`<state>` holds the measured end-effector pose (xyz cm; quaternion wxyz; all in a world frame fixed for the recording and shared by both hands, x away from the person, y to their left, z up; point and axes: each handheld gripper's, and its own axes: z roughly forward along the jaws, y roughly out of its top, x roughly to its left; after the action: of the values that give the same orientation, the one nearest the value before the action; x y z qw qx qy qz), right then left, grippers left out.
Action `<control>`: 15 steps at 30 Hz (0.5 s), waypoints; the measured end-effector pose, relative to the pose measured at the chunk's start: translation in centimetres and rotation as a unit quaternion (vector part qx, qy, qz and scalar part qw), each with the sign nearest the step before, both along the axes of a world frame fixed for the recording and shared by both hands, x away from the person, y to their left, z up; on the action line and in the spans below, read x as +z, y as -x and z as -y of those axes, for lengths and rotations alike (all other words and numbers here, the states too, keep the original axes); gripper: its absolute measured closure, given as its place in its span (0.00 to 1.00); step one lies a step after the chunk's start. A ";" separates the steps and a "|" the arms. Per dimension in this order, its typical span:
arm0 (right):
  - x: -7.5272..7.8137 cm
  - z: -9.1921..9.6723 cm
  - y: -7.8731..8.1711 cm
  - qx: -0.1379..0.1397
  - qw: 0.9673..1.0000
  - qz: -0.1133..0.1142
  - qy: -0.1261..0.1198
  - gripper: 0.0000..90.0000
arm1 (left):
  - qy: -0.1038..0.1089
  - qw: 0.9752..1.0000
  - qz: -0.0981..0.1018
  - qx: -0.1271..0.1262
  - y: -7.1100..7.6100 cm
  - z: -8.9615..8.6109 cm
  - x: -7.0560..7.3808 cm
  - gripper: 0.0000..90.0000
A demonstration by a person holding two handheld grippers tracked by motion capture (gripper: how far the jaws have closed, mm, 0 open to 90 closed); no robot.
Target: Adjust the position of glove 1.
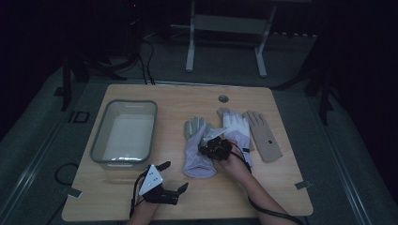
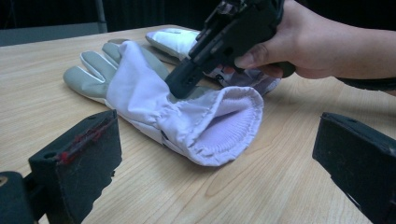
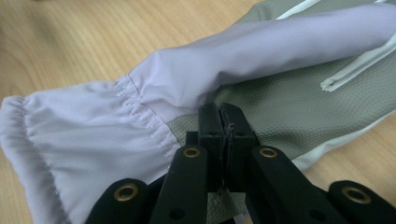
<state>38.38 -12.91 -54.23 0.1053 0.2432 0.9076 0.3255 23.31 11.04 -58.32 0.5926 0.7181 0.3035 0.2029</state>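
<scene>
A lavender glove (image 1: 197, 158) with a grey palm lies at the table's middle, cuff toward me. My right gripper (image 1: 204, 150) rests on its right edge, jaws shut on a pinch of the glove's grey fabric (image 3: 280, 112). The closed tips (image 3: 223, 116) press where lavender sleeve (image 3: 224, 65) meets grey. From the left gripper view the lavender glove (image 2: 140, 88) faces me with its cuff mouth gaping, and the right gripper (image 2: 182, 84) comes down on it. My left gripper (image 1: 173, 176) hovers open near the front edge, a short way from the cuff, with nothing between its jaws (image 2: 215, 140).
A clear plastic bin (image 1: 100, 136) stands empty at the left of the wooden table (image 1: 164, 101). A white glove (image 1: 236, 124) and a beige glove (image 1: 264, 136) lie side by side right of the lavender one. A round grommet (image 1: 223, 99) sits near the far edge.
</scene>
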 end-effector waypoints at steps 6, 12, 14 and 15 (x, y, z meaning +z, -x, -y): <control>0.7 0.0 -0.8 -0.007 1.000 -0.006 0.000 0.89 | 0.001 1.000 -0.001 -0.002 0.0 0.0 0.0 0.02; 3.0 1.9 -0.6 -0.002 1.000 0.007 -0.014 0.76 | 0.000 1.000 -0.001 -0.002 0.0 0.0 0.0 0.02; 4.0 3.3 -0.7 -0.006 1.000 0.017 -0.013 0.73 | 0.000 1.000 -0.001 -0.002 0.0 0.0 0.0 0.02; 4.4 4.0 -0.8 -0.007 1.000 0.021 -0.012 0.72 | 0.000 1.000 -0.001 -0.002 0.0 0.0 0.0 0.02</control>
<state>39.18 -16.86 -49.85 0.1237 0.2439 0.8996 0.3404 23.33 11.04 -58.31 0.5923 0.7189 0.3026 0.2017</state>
